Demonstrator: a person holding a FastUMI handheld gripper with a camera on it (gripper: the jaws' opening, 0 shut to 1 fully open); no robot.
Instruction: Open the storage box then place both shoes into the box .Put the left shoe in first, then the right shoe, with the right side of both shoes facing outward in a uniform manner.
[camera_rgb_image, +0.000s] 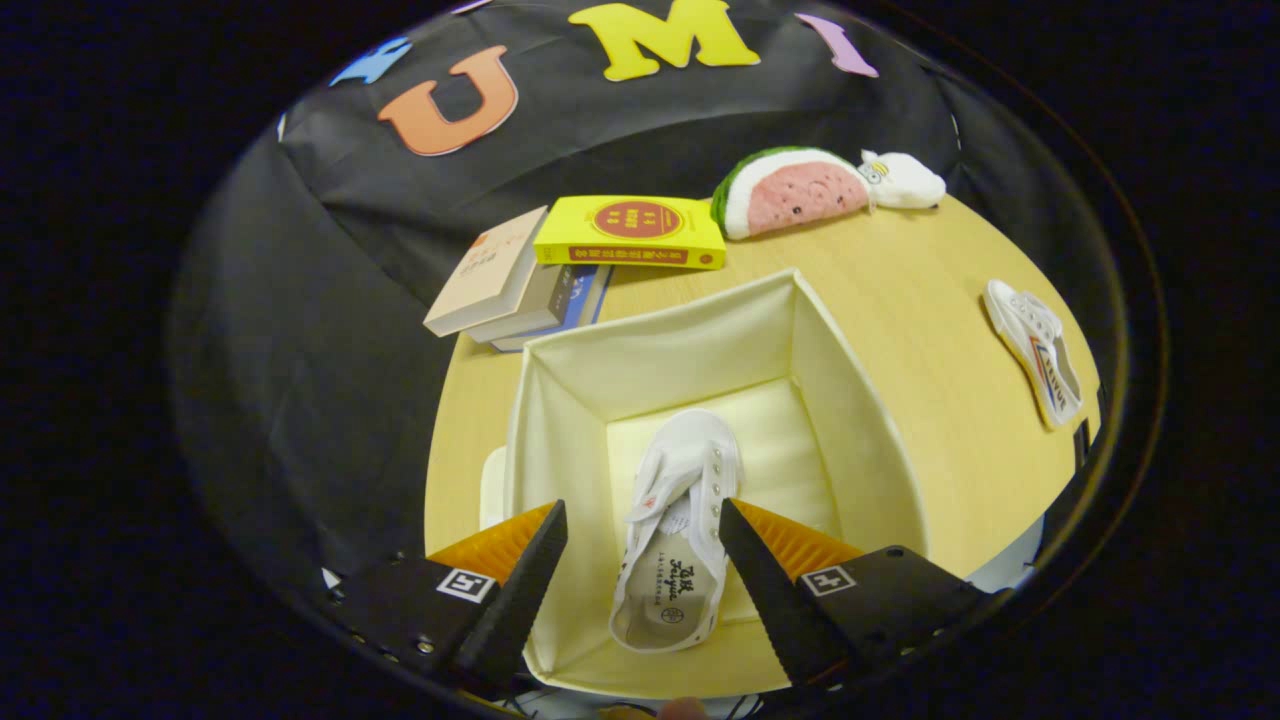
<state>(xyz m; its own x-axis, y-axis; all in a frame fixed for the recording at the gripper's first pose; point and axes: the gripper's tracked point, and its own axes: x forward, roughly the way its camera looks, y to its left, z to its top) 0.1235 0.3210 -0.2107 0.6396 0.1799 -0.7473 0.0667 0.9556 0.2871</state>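
An open cream fabric storage box (860, 420) stands on the wooden table just ahead of my fingers. One white canvas shoe (680, 530) lies inside it on the box floor, toe pointing away from me, its opening facing up. My gripper (642, 540) hangs above the box's near side, open, its fingers wide apart on either side of the shoe and not touching it. The other white shoe (1035, 350), with a red and blue mark on its side, lies on the table well to the right of the box.
Beyond the box, three books (560, 265) are stacked loosely, the yellow one (632, 232) on top. A watermelon-slice plush (795, 190) and a small white plush (900, 180) lie at the table's (920, 300) far edge. The box's lid (492, 485) peeks out at its left.
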